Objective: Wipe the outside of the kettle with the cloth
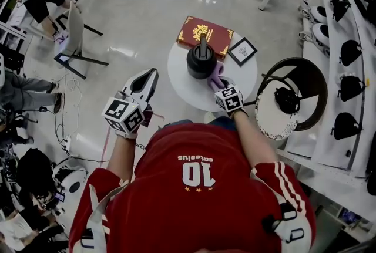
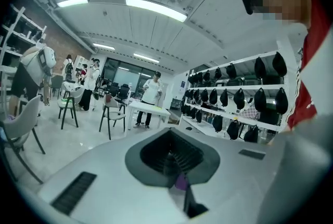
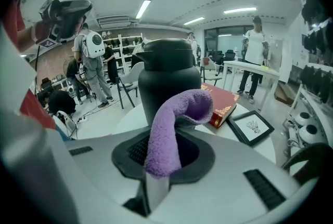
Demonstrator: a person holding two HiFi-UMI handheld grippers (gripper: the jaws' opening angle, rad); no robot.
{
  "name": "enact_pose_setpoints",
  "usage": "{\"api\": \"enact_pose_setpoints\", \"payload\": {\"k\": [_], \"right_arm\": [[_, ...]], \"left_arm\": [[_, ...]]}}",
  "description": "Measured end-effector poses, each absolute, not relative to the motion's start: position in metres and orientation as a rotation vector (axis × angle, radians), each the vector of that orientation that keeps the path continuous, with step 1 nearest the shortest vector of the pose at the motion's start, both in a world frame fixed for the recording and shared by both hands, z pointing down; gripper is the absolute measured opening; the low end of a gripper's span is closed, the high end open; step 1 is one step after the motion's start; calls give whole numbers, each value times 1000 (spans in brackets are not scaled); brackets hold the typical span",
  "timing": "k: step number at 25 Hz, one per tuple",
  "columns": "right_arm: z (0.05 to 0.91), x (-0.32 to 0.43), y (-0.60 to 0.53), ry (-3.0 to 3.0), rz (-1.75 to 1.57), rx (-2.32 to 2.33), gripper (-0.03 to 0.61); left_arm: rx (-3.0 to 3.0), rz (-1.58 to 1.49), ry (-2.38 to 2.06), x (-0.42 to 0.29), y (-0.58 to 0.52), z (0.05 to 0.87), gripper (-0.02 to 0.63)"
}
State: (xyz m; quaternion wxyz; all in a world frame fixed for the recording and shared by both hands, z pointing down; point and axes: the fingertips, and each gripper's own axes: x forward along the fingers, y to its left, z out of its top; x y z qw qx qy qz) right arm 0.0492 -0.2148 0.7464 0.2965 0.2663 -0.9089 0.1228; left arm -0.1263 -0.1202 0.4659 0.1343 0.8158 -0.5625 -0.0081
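- The right hand-held gripper point(image 1: 223, 88) is clenched on the purple cloth point(image 3: 165, 129). The cloth's free end folds forward toward the black kettle point(image 1: 201, 61), so the soft pile, not the jaws, would meet its wall.
- The kettle stands upright on the round desk point(image 1: 179, 84), just beyond the cloth; contact cannot be told.
- The left hand-held gripper point(image 1: 150, 77) hangs off the desk with its jaws together on nothing, probably to leave the wiping side free.

Glossy pale floor point(image 1: 147, 17), wall shelves point(image 1: 330, 128)
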Motion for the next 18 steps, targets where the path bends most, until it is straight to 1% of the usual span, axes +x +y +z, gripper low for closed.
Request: {"api": "enact_pose_setpoints", "payload": {"k": [5,18], "right_arm": [[745,38,-198,-2370,334,841,63],[743,-8,-172,-2275,340,1092,63]], "left_arm": [[2448,-26,-1528,-138,-114,462,6],[2557,-21,-1378,-205,-94,464,6]]}}
